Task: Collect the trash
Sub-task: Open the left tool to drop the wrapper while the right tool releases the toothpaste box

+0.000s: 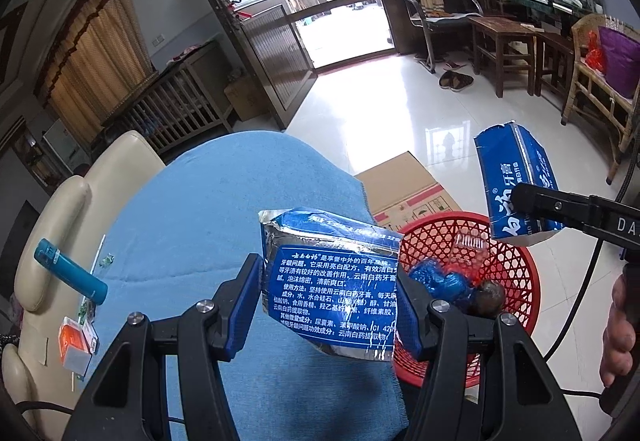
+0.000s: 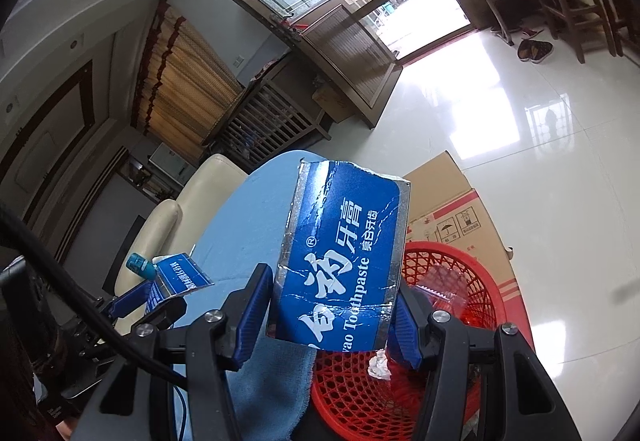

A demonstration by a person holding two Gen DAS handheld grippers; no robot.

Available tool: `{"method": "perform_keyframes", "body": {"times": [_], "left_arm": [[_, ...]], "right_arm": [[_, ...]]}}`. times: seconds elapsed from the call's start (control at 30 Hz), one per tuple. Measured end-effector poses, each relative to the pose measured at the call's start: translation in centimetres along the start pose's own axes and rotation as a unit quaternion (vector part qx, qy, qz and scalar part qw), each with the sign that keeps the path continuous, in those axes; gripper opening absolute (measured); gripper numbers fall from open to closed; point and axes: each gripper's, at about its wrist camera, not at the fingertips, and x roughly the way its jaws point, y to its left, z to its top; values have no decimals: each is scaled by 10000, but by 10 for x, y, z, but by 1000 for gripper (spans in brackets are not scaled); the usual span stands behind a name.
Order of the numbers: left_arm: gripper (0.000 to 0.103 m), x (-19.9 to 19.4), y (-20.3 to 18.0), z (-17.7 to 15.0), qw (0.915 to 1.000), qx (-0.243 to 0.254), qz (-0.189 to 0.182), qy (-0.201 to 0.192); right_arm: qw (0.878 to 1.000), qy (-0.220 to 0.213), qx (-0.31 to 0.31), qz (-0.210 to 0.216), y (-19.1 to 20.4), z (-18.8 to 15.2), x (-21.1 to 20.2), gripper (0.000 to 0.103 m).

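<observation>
- The left gripper [image 1: 328,301] holds a torn half of a blue toothpaste carton [image 1: 330,281], its blue-padded fingers [image 1: 244,305] clamped on either side edge, the printed ingredients panel facing the camera.
- The right gripper [image 2: 332,315] grips the other torn piece of toothpaste box [image 2: 344,261] the same way, fingers pressed against its two side edges, the brand name running up between them; from the left wrist view this piece [image 1: 520,185] hangs above and beyond the basket.
- A red plastic basket [image 1: 516,265] sits just right of the left fingers and low under the right ones, already holding crumpled blue wrappers [image 1: 438,283], a dark round lump and a clear scrap. It appears to serve as the trash bin, which would explain why both pieces are carried toward it.
- Behind and under the left fingers spreads a blue cloth [image 1: 208,209] over the bench; well to the left of them lie a teal tube [image 1: 70,269] and a small orange-and-white box [image 1: 76,345], likely the next rubbish to gather.
- A flat cardboard box [image 1: 404,185] lies on the glossy tiled floor beyond the basket.
- Judged from this, the drop has not yet been made: both pieces look close to the rim, and each grip should need only to loosen once over the opening.
</observation>
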Motion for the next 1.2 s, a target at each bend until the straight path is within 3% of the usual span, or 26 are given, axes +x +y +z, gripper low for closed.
{"method": "perform_keyframes", "body": {"times": [0.37, 0.7, 1.2], "left_arm": [[62, 11, -14, 0, 9993, 131, -330, 102], [63, 10, -7, -3, 9981, -5, -608, 91], [67, 4, -1, -6, 9992, -113, -381, -55]], "right_arm": [[9998, 6, 148, -107, -14, 1, 1, 60], [9998, 48, 42, -181, -2, -1, 5, 60], [9997, 19, -74, -245, 4, -5, 4, 61]]}}
